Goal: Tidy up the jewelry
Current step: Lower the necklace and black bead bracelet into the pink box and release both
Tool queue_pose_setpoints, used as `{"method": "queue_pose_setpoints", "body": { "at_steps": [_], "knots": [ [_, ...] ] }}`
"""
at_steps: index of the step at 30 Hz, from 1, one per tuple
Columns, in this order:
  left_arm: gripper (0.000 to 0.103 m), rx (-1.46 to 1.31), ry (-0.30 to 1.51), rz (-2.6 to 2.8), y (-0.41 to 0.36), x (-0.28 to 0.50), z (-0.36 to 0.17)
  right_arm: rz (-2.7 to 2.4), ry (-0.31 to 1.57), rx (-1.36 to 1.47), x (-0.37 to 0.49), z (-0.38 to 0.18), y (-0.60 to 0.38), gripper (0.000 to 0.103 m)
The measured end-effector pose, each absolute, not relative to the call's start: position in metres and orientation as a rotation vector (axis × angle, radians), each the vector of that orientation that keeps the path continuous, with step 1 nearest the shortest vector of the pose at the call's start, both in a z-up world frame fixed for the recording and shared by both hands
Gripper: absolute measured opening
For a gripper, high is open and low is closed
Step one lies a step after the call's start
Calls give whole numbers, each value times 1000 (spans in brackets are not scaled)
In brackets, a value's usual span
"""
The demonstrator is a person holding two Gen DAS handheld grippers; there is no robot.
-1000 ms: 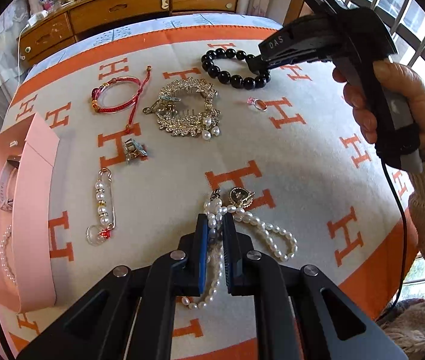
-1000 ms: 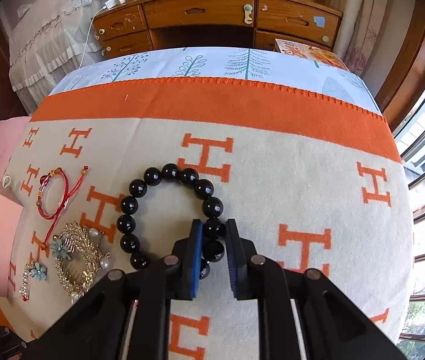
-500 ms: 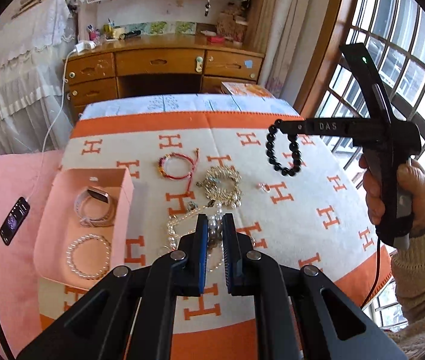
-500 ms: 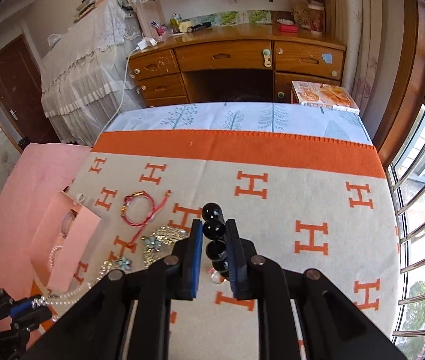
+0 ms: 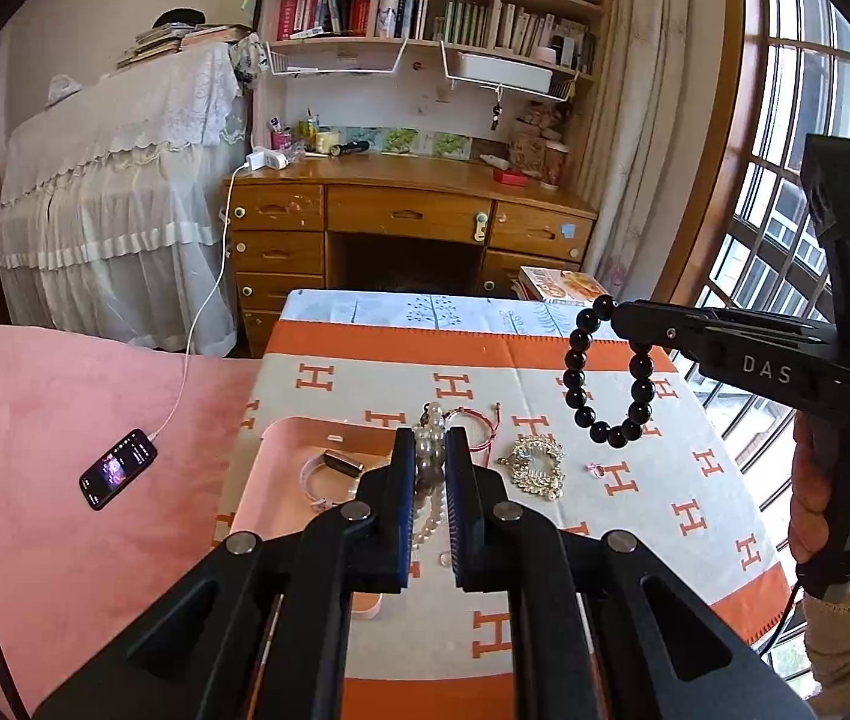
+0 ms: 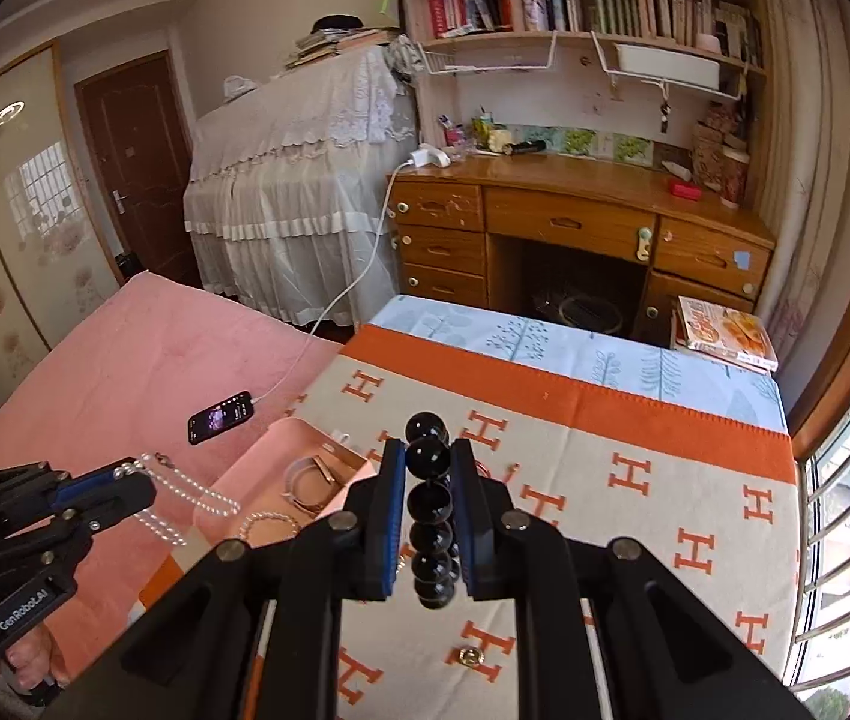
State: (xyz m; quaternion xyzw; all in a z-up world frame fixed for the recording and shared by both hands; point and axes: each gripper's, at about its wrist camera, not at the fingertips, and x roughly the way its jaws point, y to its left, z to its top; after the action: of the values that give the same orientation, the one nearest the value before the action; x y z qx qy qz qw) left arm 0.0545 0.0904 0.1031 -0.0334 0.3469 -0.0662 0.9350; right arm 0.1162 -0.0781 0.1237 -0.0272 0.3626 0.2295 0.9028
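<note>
- The left camera sits on the left gripper (image 5: 430,450). It looks down along its fingers at the blanket (image 5: 545,540) from high up.
- The right camera does the same from the right gripper (image 6: 428,468).
- Both see the pink box (image 5: 281,480), the desk (image 5: 413,216) and each other's gripper.

Phone (image 5: 117,468) charging on pink bedspread (image 5: 65,420), wooden desk (image 5: 413,210) behind, bookshelf (image 5: 437,6) above, magazine (image 6: 725,330) by window.
</note>
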Motion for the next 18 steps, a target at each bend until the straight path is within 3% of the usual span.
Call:
{"method": "queue_pose_setpoints", "body": {
  "at_steps": [8, 18],
  "knots": [
    [7, -111, 765, -116, 120, 60, 76, 588, 765, -107, 112, 128, -11, 15],
    [7, -155, 892, -96, 144, 82, 2, 689, 918, -172, 128, 71, 64, 15]
  ]
}}
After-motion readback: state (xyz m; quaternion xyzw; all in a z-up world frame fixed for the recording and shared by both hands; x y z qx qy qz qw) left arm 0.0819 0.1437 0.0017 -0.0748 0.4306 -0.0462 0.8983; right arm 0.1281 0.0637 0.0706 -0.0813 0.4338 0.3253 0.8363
